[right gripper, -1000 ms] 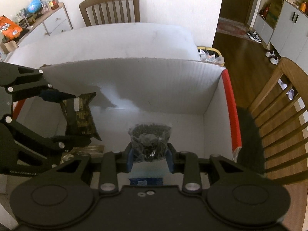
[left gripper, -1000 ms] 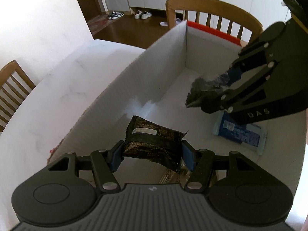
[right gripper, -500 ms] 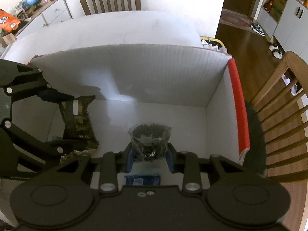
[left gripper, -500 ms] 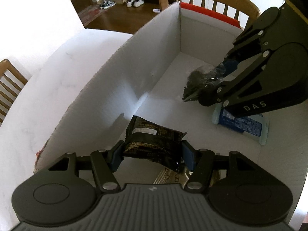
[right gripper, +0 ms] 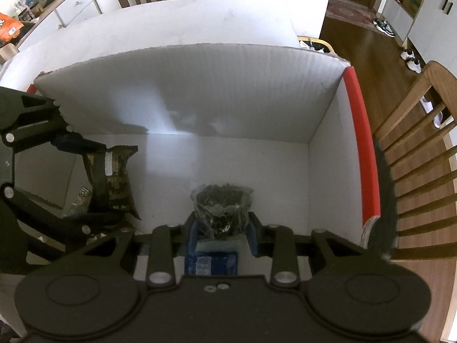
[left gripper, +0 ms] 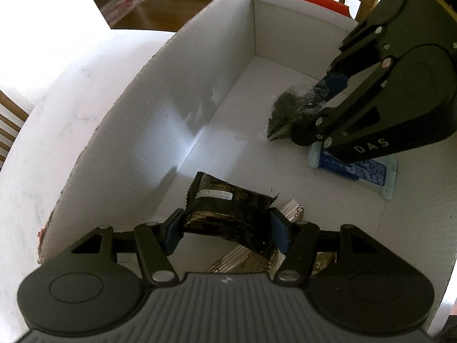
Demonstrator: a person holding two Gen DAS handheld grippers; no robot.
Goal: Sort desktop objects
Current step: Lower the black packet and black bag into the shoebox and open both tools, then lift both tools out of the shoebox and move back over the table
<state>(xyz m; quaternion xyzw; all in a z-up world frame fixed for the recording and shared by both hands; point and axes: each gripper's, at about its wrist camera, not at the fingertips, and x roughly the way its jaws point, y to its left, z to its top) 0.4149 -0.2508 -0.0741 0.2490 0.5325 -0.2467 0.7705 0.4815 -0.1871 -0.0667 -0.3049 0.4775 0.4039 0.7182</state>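
Left wrist view: left tool point(left gripper: 227, 228) still pinching dark packet point(left gripper: 228, 208), right tool point(left gripper: 307, 114) still pinching clear bag point(left gripper: 288, 105), lower in box point(left gripper: 182, 91).

"DAS" in pale letters on the right gripper point(left gripper: 307, 114) arm, other packet print too blurred

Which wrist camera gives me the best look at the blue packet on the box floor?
The left wrist view: the blue packet lies flat on the floor of the white box, its length visible, partly covered by the right gripper. The right wrist view shows only one end of it, under that gripper's fingers.
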